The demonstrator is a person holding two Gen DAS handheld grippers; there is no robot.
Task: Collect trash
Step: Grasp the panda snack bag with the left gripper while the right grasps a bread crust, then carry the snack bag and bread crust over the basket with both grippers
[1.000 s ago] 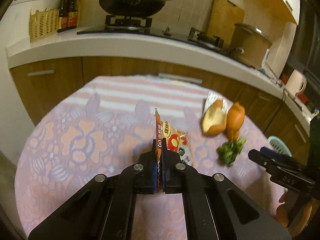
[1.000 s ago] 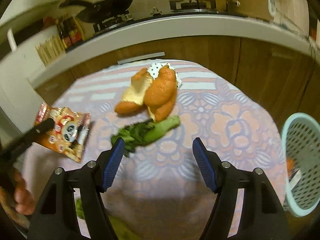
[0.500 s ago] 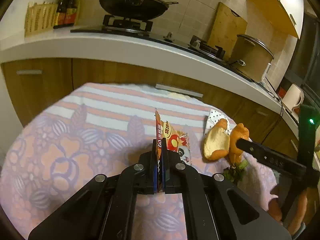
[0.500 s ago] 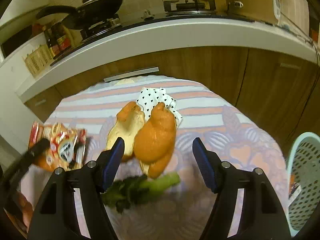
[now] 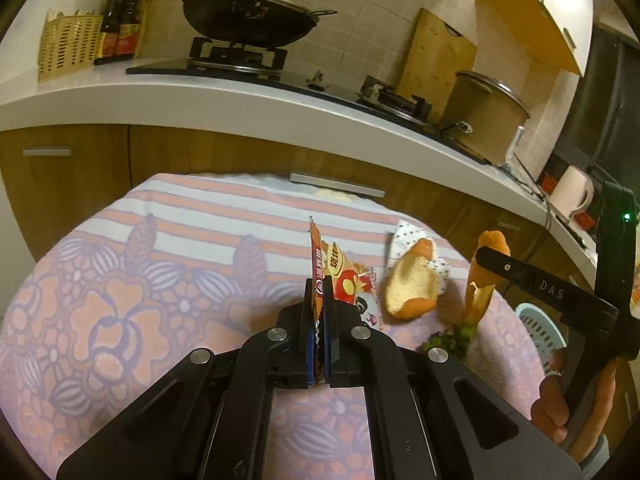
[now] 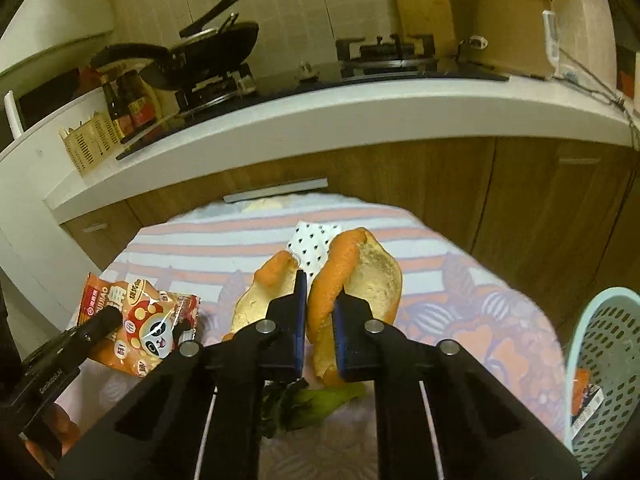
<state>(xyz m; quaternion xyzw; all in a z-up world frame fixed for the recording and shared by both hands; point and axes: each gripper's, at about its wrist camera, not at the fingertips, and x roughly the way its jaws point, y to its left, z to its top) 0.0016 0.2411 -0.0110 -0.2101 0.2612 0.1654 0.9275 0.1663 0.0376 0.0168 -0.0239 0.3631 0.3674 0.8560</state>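
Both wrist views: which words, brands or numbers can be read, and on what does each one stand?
"DAS": on the right hand-held gripper, along its finger.
"GenRobot.AI": on the left hand-held gripper, along its finger.
Snack wrapper: Chinese brand characters, too blurred to read.
Sauce bottles: labels too small.
Rice cooker: panel unreadable.

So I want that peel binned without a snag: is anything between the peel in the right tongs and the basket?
Nothing visible blocks it. The right tongs have just closed on the peel; the basket stands past the table's right edge, with only bare cloth between. The greens lie below the peel.
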